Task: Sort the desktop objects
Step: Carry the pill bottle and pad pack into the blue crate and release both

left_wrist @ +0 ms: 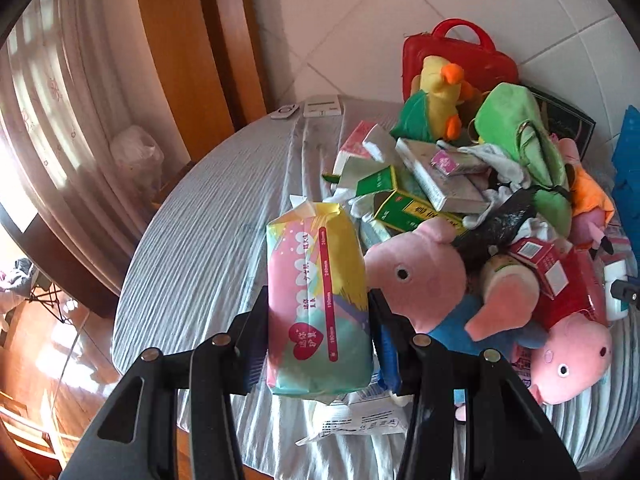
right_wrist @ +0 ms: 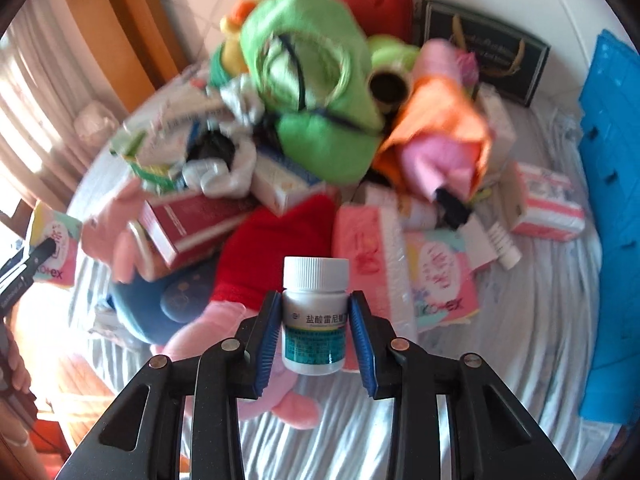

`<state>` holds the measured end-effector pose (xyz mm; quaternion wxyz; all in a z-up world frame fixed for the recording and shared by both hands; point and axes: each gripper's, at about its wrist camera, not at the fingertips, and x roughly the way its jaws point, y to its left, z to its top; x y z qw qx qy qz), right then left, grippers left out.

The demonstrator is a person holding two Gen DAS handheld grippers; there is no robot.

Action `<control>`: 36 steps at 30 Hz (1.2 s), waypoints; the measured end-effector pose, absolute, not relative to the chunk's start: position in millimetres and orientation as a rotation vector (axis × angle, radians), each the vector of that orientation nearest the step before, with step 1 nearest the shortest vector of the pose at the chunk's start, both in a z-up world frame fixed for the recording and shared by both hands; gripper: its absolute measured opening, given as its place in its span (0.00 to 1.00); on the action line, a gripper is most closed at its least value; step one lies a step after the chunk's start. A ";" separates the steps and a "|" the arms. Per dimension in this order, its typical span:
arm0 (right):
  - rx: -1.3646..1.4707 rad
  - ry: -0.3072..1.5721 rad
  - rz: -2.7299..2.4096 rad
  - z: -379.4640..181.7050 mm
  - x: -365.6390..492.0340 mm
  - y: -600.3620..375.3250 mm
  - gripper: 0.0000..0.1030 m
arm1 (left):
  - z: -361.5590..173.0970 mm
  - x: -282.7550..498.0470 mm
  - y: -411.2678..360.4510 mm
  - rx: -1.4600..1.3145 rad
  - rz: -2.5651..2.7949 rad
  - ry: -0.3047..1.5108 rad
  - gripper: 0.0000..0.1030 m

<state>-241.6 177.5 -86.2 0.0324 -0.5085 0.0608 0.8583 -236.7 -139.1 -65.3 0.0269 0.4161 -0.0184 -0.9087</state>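
Note:
My left gripper (left_wrist: 318, 300) is shut on a pastel sanitary pad pack (left_wrist: 318, 292) and holds it above the striped grey cloth of the round table (left_wrist: 208, 220). That pack also shows at the left edge of the right wrist view (right_wrist: 54, 248), with the left gripper's finger on it. My right gripper (right_wrist: 314, 300) is shut on a white medicine bottle (right_wrist: 314, 312) with a ribbed white cap, held above the pile. The pile holds pink pig plush toys (left_wrist: 416, 276), a green plush bag (right_wrist: 308, 80), medicine boxes (left_wrist: 416, 208) and pad packs (right_wrist: 440, 276).
A red case (left_wrist: 460, 56) and a dark box (right_wrist: 488, 52) stand against the tiled wall behind the pile. A blue crate (right_wrist: 612, 216) is at the right. A white remote (left_wrist: 322, 106) lies at the table's far edge. Curtains and a wooden frame are at left.

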 end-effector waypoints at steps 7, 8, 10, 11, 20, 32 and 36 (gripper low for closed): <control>-1.291 0.190 2.755 -13.3 -212.3 201.9 0.33 | -17.2 -229.6 -85.9 1.177 -2.979 -0.108 0.44; -1.253 0.190 2.763 -2.6 -210.0 206.8 0.33 | -11.7 -229.1 -77.8 1.165 -2.998 -0.115 0.44; -1.178 0.184 2.776 18.1 -198.9 217.7 0.33 | 2.1 -228.3 -56.0 1.135 -3.049 -0.136 0.44; -1.144 0.174 2.777 27.2 -194.3 223.6 0.33 | 9.8 -227.5 -43.5 1.118 -3.076 -0.150 0.44; -0.866 0.193 2.725 95.0 -136.7 291.8 0.33 | 66.1 -210.9 71.8 1.018 -3.327 -0.230 0.44; -0.608 0.120 2.605 179.2 -50.9 409.0 0.33 | 141.0 -163.4 255.3 0.886 -3.630 -0.326 0.44; -0.607 0.073 2.535 191.3 -27.0 460.3 0.33 | 157.5 -141.6 318.1 0.857 -3.699 -0.371 0.44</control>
